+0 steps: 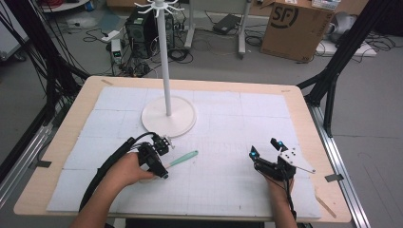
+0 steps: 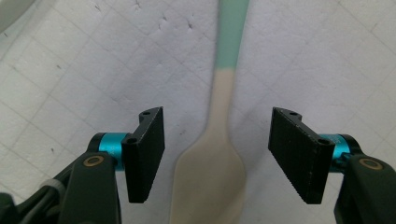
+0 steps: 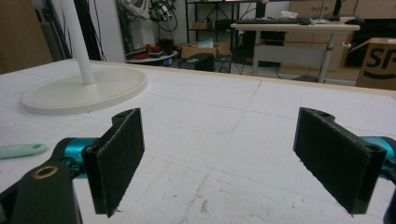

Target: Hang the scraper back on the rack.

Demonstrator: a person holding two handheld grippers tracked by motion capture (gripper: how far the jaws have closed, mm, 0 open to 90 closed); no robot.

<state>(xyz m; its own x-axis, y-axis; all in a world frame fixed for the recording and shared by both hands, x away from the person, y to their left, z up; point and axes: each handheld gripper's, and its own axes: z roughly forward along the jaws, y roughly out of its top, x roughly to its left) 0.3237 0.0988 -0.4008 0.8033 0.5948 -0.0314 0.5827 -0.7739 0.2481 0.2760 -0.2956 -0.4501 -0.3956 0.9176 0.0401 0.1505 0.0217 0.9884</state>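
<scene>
A spatula (image 1: 183, 159) with a mint-green handle and a cream blade lies flat on the white mat. My left gripper (image 1: 160, 161) hangs over its blade end, pointing down. In the left gripper view the spatula (image 2: 212, 177) runs up the middle between the two black pads (image 2: 147, 154), with a gap on each side, so my left gripper (image 2: 218, 114) is open and touches nothing. My right gripper (image 1: 264, 147) rests low on the mat at the right, apart from the spatula. Its jaws (image 3: 219, 116) stand wide open with nothing between them. The handle's tip (image 3: 21, 150) shows at the left edge.
A white hook stand with a round base (image 1: 168, 116) and a tall pole rises just beyond the spatula; its base (image 3: 84, 91) is also ahead-left of the right gripper. The mat sits on a wooden table (image 1: 304, 118). A cardboard box (image 1: 294, 26) and cables lie on the floor behind.
</scene>
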